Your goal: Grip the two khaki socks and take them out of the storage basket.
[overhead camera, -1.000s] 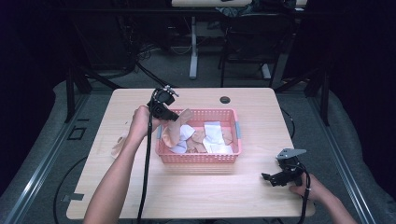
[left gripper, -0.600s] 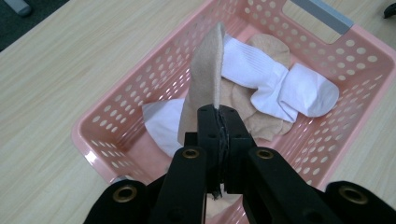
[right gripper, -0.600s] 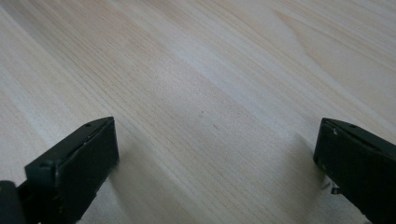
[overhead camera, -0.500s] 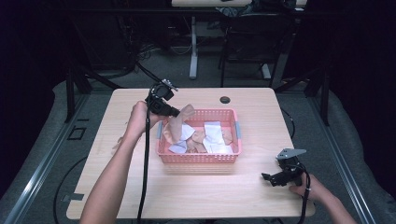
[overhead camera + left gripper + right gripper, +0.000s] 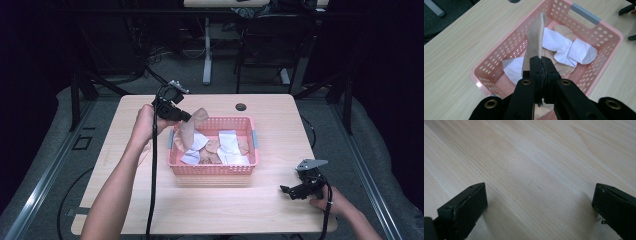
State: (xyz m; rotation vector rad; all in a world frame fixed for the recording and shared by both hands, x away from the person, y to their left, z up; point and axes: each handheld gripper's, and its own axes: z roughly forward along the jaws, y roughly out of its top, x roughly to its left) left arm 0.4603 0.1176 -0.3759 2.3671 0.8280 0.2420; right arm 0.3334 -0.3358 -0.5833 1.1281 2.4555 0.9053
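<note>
A pink plastic basket (image 5: 214, 168) (image 5: 609, 32) sits mid-table and holds several white and tan socks. My left gripper (image 5: 186, 117) (image 5: 540, 61) is shut on a tan sock (image 5: 191, 129) (image 5: 535, 42), which hangs lifted above the basket's left end. A white sock (image 5: 570, 50) (image 5: 229, 146) and other tan ones lie in the basket below. My right gripper (image 5: 294, 191) (image 5: 539, 202) rests low over bare table at the front right, its jaws wide apart with nothing between them.
A small round black hole (image 5: 241, 107) marks the table's far edge. The light wooden table (image 5: 250, 210) has bare wood in front of and to the left of the basket. Dark desk legs and chairs stand beyond the far edge.
My left gripper has risen and drawn back leftward, pulling the tan sock up out of the basket. The right gripper has stayed in place.
</note>
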